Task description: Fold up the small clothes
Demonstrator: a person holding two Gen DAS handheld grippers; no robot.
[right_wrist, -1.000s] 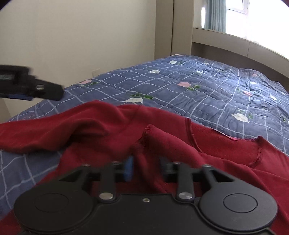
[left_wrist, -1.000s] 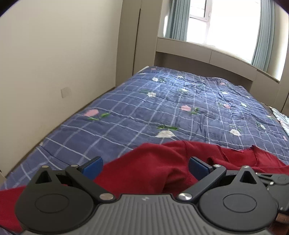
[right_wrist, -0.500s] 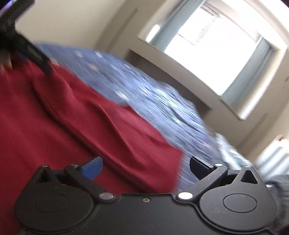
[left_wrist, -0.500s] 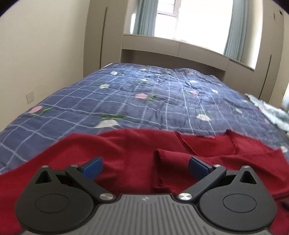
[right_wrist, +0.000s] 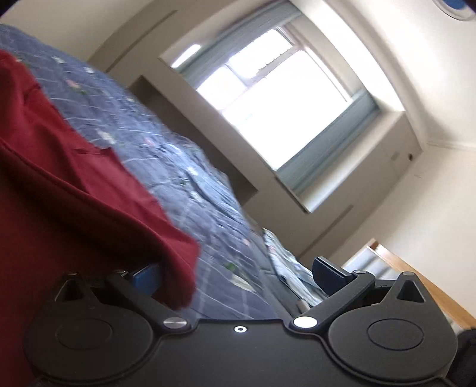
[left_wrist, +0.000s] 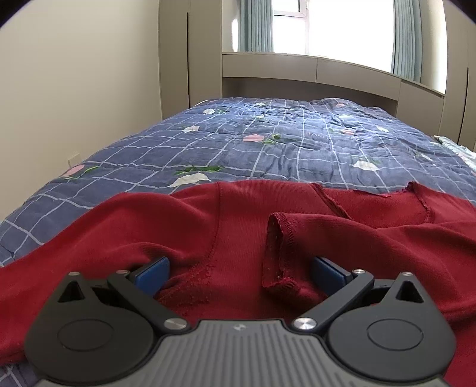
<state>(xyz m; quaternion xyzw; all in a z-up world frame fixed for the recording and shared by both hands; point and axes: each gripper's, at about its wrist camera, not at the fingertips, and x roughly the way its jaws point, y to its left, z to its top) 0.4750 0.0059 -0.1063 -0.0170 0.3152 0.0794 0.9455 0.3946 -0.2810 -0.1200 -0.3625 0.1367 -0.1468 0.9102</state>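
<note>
A bed (left_wrist: 267,143) is covered by a blue quilt (left_wrist: 297,148) checked with pale lines and scattered with pink and white flowers on green leaves. A red garment (left_wrist: 238,232) is spread across the near end of the quilt, rumpled, with stitched hems and one folded edge standing up near its middle. In the right wrist view, which is tilted and blurred, the same garment (right_wrist: 59,178) fills the left side and its edge hangs over the quilt (right_wrist: 208,208).

The left tool (left_wrist: 239,268) is seen low over the garment with its jaws spread wide; cloth is bunched between the blue pads (left_wrist: 151,269) but is not clamped. The right tool (right_wrist: 239,272) is likewise held wide open; a red edge is draped against its left pad (right_wrist: 147,277), and nothing is gripped.

The room is walled in cream, with a small socket (left_wrist: 73,160) low on the left wall. Tall beige cupboards (left_wrist: 190,53) are set at the head of the bed, and a beige ledge (left_wrist: 312,71) with flat panels is run beneath a bright window (left_wrist: 342,26) hung with grey-blue curtains (left_wrist: 255,25). A patterned pale cloth (left_wrist: 458,148) is seen at the right edge of the bed. In the right wrist view a wooden strip (right_wrist: 416,285) is visible at lower right, and a round fitting (right_wrist: 455,7) is partly seen on the ceiling.
</note>
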